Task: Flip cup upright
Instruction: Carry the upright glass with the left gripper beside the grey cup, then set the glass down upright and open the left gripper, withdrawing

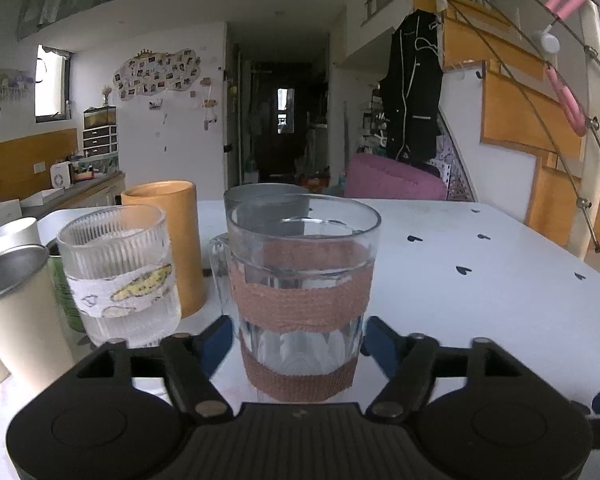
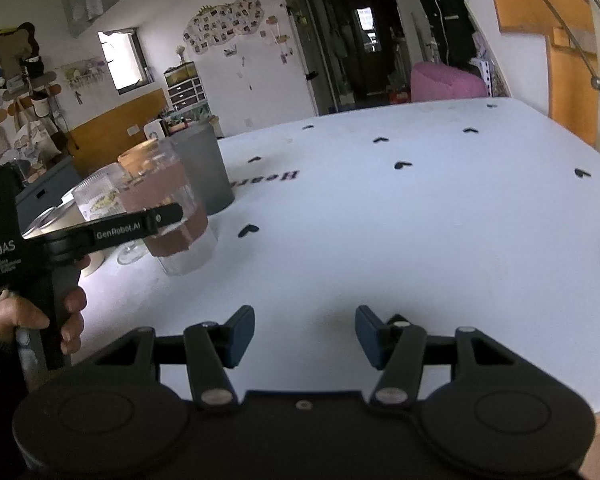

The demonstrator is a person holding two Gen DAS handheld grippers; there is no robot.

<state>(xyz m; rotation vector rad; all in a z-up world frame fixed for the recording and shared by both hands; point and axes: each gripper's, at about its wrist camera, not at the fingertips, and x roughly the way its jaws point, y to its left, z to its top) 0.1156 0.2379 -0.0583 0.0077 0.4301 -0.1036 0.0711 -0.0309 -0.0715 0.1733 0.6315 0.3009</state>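
Observation:
A clear glass mug with two brown woven bands and a handle on its left stands upright on the white table. My left gripper has its blue pads on either side of the mug's lower part; a small gap shows at each side, so it looks open around it. In the right wrist view the same mug stands at the left, with the left gripper's arm across it. My right gripper is open and empty over bare table, to the right of the mug.
Left of the mug stand a ribbed glass with a patterned wrap, an orange cylinder, a white metal-rimmed tumbler and a green can. A grey cup stands right behind the mug. The table's right edge lies near a staircase.

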